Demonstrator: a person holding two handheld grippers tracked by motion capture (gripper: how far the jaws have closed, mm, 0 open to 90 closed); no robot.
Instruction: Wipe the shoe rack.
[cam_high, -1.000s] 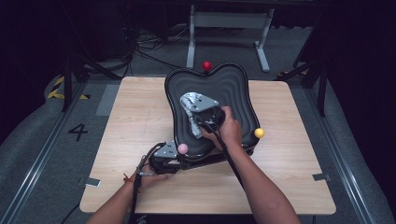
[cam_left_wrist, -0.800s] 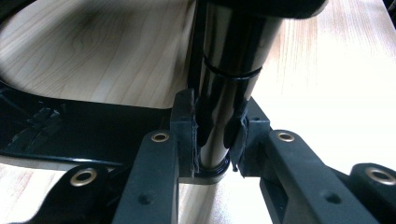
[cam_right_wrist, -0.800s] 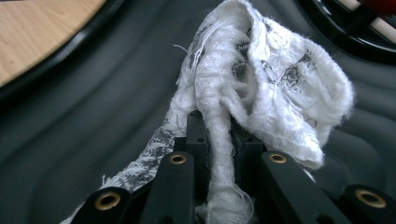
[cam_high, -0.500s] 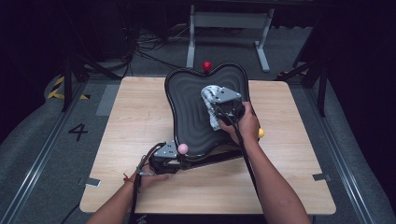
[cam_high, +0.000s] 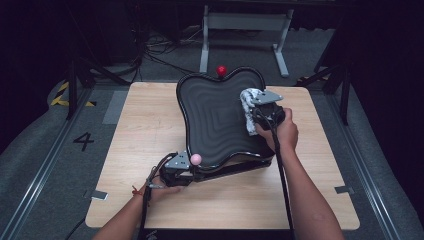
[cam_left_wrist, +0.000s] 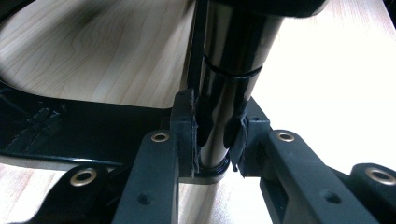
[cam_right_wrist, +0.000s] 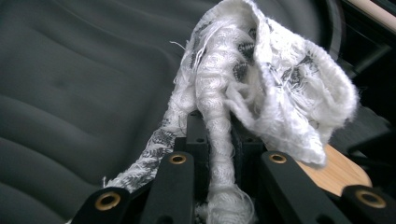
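- While the left claw (cam_high: 192, 172) grips one glossy black post (cam_left_wrist: 224, 93) at the near-left corner of the seat's frame, its pads shut on it, the seat (cam_high: 215, 120) stays propped on the surface (cam_high: 145, 120), tilted so the ridged black face looks up.
- Left hand (cam_high: 162, 190) has not shifted across the three high views; it acts as the anchor.
- Right claw (cam_high: 255, 107) holds a white cloth (cam_right_wrist: 243, 84), pinched narrow on a twisted strand, the rest bunched loosely ahead of the pads.
- Change: a second ago the cloth sat near the middle of the seat; half a second ago it had gone up and right; now it lies at the far-right lobe, by the rim.
- Right hand (cam_high: 280, 132) now covers the yellow ball seen at the right edge earlier. Pink ball (cam_high: 195, 159) shows near the left claw, red ball (cam_high: 220, 70) at the far edge.
- Reading: a wiping stroke runs from centre out to the right rim. Middle and right part look covered; left half and near edge likely still to do.
- From the right gripper view, the cloth rests on or just over the ridges; contact cannot be confirmed.
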